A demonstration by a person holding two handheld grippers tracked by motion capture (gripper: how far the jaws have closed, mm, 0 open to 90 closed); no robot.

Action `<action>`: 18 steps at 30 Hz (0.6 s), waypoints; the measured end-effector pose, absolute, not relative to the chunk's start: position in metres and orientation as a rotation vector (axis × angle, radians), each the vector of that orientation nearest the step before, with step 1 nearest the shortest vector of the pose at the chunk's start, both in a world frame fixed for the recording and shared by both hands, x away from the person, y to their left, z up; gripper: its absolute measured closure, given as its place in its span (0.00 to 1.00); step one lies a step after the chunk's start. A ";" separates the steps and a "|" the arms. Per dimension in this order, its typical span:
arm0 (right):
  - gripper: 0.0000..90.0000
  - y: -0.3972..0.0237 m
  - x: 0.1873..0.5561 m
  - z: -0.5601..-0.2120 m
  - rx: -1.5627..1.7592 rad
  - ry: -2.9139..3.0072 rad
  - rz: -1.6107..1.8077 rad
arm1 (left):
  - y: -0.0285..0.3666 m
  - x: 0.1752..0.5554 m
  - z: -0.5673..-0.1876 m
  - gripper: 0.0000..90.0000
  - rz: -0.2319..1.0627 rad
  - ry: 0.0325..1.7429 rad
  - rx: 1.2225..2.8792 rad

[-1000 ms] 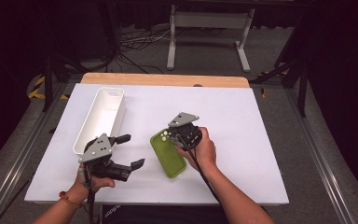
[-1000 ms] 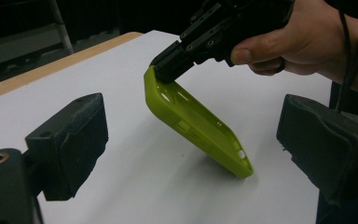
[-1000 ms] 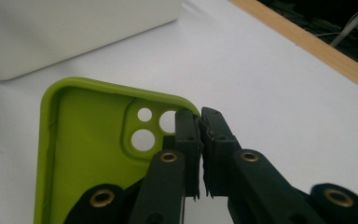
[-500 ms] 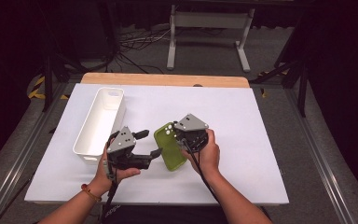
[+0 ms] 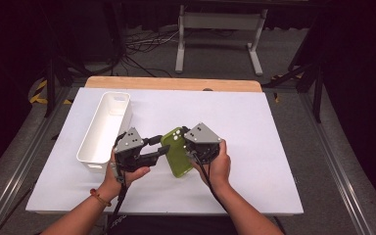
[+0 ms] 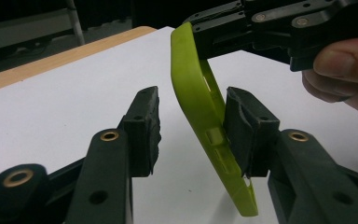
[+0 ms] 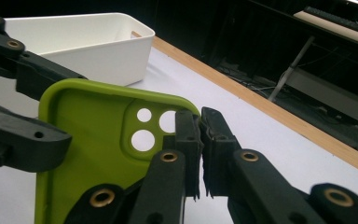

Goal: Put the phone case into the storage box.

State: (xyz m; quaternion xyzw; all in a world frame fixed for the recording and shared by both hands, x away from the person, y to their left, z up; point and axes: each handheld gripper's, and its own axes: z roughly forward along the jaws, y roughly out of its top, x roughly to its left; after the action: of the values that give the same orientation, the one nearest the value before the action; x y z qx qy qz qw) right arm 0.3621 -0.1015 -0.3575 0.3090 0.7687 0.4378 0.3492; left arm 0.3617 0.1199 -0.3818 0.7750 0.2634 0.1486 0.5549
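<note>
High view: the green phone case (image 5: 176,152) is held up off the white counter (image 5: 254,127), tilted on edge between the two hands, just right of the white bin (image 5: 105,127). The right tongs (image 5: 188,142) pinch its camera-hole corner; the hand and the grey plate cover most of that grip from above. In the right gripper view the jaws are clenched on the case rim (image 7: 121,140) beside the three holes, the pads all but meeting, and the lower part of the case is cut off at the bottom edge.

The left tongs (image 5: 159,147) come in from the left and straddle the case's long edge. Earlier frames are at hand, and the jaws have just been closing. In the left gripper view one pad lies against the inner face of the case (image 6: 205,112), while the other pad stands clear with bare counter showing in the gap, so they are not yet grasping it. Whether that near pad truly presses or only touches is hard to tell.

The bin's inside is partly hidden by its near wall (image 7: 88,56).
</note>
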 end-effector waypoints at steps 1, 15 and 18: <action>0.96 -0.102 0.361 -0.357 0.799 1.986 1.135 | 0.120 0.362 -0.381 0.68 0.358 0.614 1.831; 0.93 -0.104 0.348 -0.356 0.755 1.960 1.198 | 0.132 0.358 -0.374 0.86 0.395 0.573 1.786; 0.86 -0.105 0.346 -0.355 0.747 1.976 1.241 | 0.136 0.357 -0.371 0.86 0.406 0.566 1.769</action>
State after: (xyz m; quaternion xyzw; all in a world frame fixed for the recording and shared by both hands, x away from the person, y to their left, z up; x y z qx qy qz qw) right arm 0.3464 -0.1053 -0.3545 0.2868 0.7588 0.4766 0.3389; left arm 0.3570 0.1356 -0.3711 0.7573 0.2423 0.1738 0.5810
